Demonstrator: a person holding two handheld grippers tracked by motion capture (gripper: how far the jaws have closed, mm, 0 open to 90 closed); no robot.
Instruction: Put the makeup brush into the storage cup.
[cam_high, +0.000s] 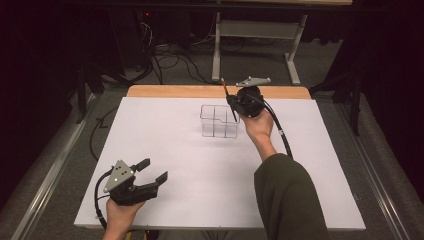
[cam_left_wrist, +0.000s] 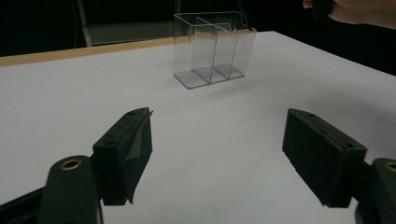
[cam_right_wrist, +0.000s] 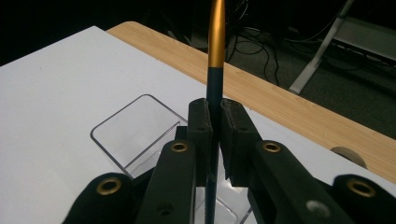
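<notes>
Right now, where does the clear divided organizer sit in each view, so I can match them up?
High view: the clear organizer stands just above centre on the white sheet, left of the right tool holding a pen.
Left gripper view: top centre, beyond the open jaws.
Right gripper view: lower left, directly below the jaws clamped on the pen.
Shared landmark: the table's wooden far edge.

Upright pen (cam_right_wrist: 215, 70) over clear organizer (cam_high: 219, 121)

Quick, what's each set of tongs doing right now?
Left tongs: open, holding nothing.
Right tongs: closed on a dark pen with a gold end.
</notes>
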